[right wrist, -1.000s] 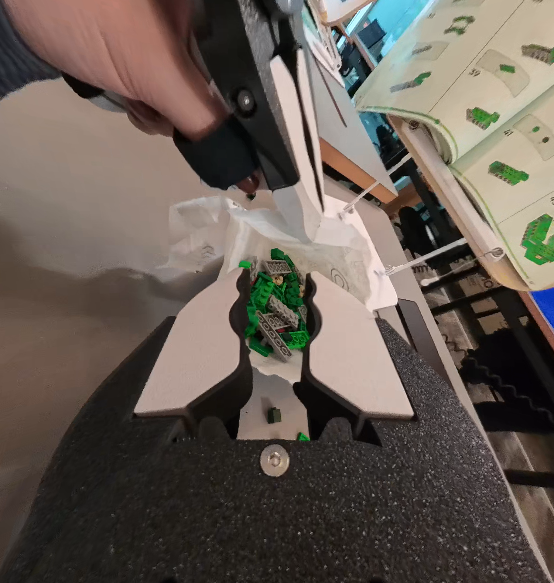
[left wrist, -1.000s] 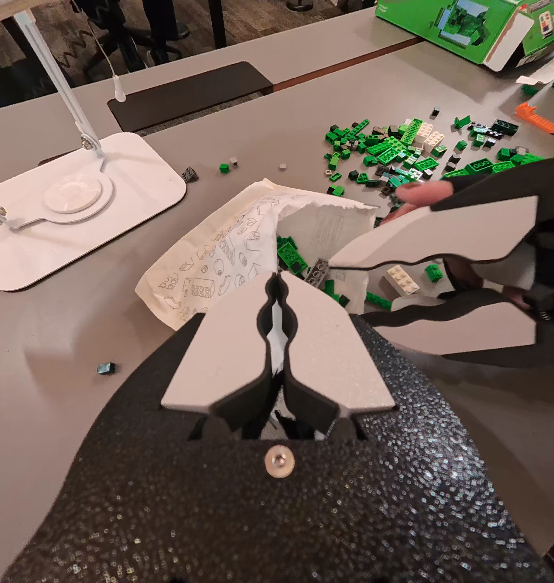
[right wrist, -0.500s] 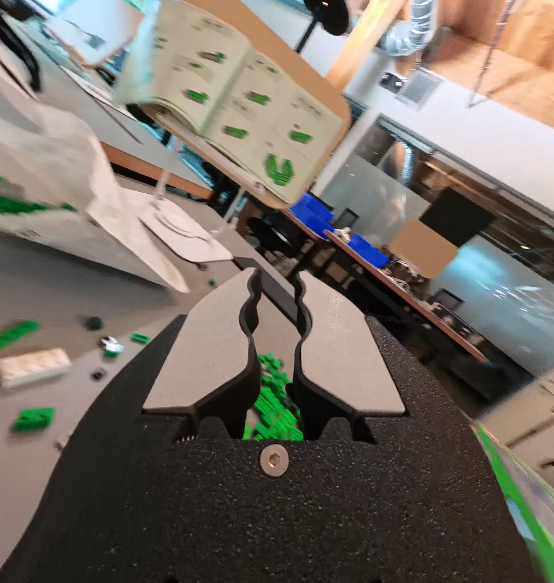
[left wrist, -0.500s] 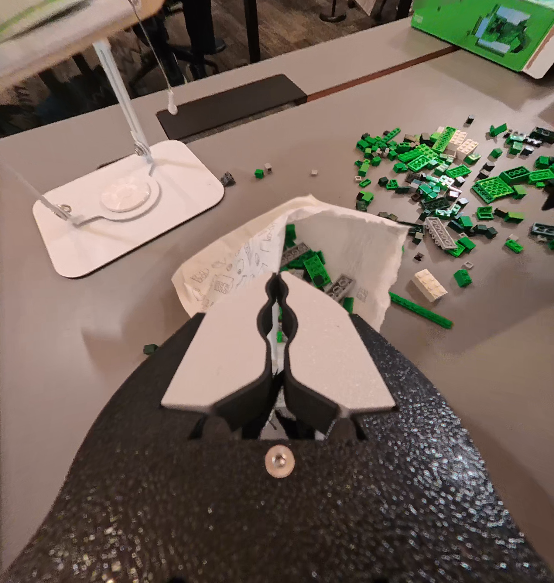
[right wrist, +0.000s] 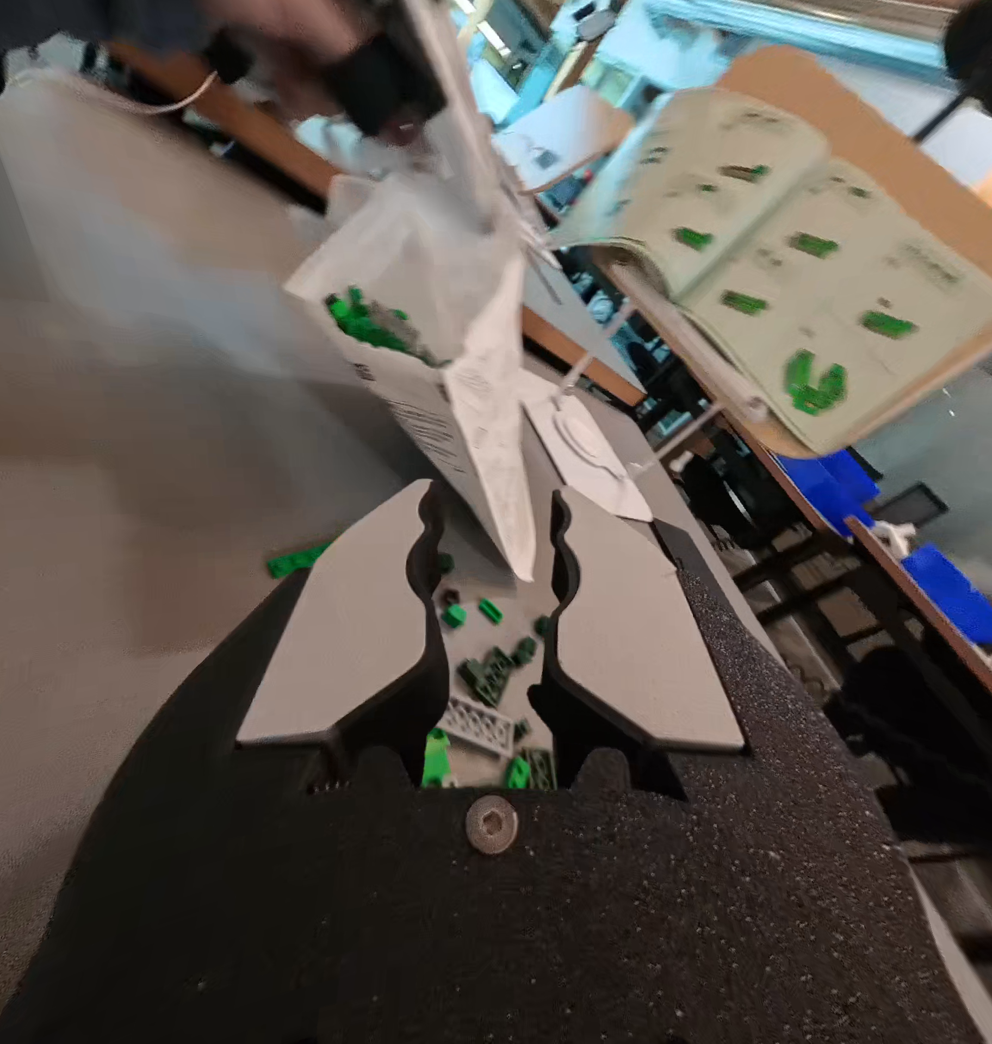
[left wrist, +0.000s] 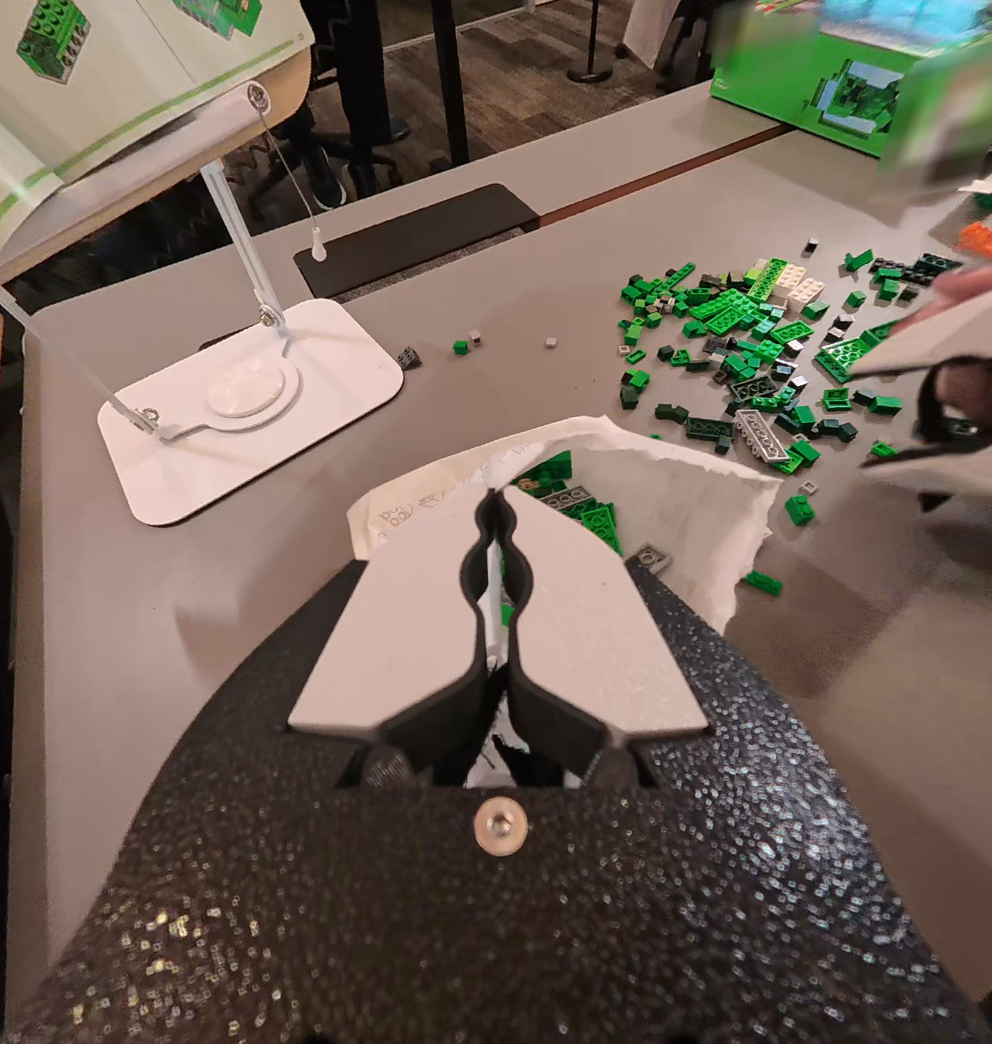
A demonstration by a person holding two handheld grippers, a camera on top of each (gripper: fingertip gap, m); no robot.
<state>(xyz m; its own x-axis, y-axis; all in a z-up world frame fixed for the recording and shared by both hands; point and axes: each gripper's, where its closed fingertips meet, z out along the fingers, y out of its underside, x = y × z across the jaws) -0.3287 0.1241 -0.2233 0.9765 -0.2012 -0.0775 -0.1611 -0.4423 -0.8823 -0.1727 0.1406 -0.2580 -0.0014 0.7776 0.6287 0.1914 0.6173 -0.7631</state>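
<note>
1. Left gripper (left wrist: 498, 500) has its fingers clamped together on the near edge of the white paper bag (left wrist: 703, 508); bag is lifted off the counter (left wrist: 200, 593), mouth torn open toward the far right, green and grey bricks (left wrist: 587, 511) sitting inside.
2. Change: a second ago the right gripper (right wrist: 491, 522) was reaching into the bag mouth, half a second ago it had swung away; now it is back out at the right, over the loose brick pile (left wrist: 765, 350).
3. Right fingers apart, holding nothing. In the right wrist view the bag's lower corner (right wrist: 516, 542) hangs between and just beyond the tips; contact cannot be told, frame is blurred.
4. Bag has risen and tilted since a second ago: the right wrist view now shows it hanging in the air with bricks at the open mouth (right wrist: 369, 327).
5. A few bricks lie on the counter under the right fingers (right wrist: 482, 672), near the bag.
6. Far left: white stand base (left wrist: 245, 395) carrying the open instruction booklet (right wrist: 793, 271). Green box (left wrist: 821, 96) far right.
</note>
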